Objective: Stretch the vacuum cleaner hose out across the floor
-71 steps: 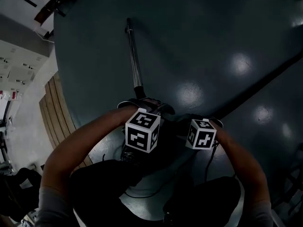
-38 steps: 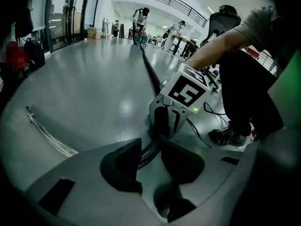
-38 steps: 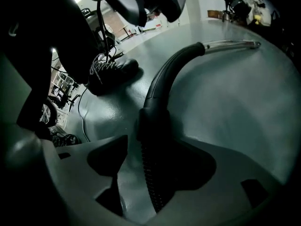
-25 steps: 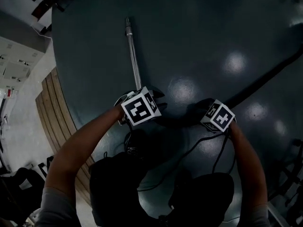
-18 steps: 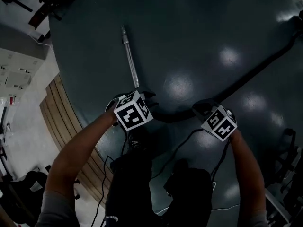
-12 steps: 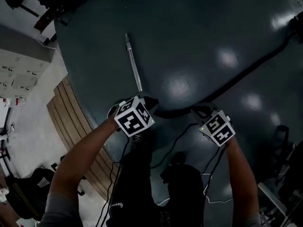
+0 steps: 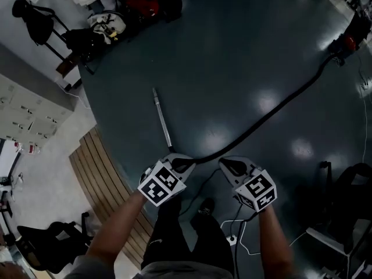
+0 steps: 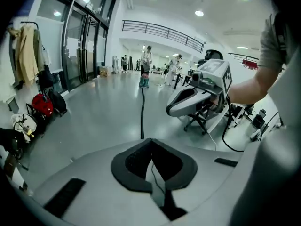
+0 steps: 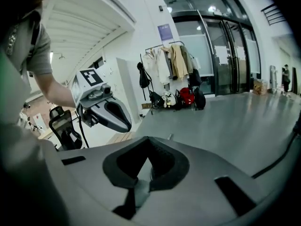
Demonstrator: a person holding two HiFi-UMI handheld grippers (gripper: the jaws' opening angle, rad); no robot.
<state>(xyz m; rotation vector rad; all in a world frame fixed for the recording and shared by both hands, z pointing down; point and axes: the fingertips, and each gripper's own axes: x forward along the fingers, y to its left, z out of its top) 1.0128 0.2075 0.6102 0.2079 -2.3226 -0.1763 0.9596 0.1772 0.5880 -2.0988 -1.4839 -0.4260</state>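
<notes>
- Head view: you have stood up since a second ago. Your left gripper (image 7: pixel 186 163) and right gripper (image 7: pixel 228 165) are now lifted off the floor, no longer down at the vacuum hose (image 7: pixel 273 110). The hose lies in one long, gentle curve from beside the metal wand (image 7: pixel 163 122) to the vacuum cleaner (image 7: pixel 349 39).
- Left gripper view: the fingers are pressed together with nothing between them. The hose runs away ahead.
- Right gripper view: the fingers are likewise together and empty. The stretch looks finished.
</notes>
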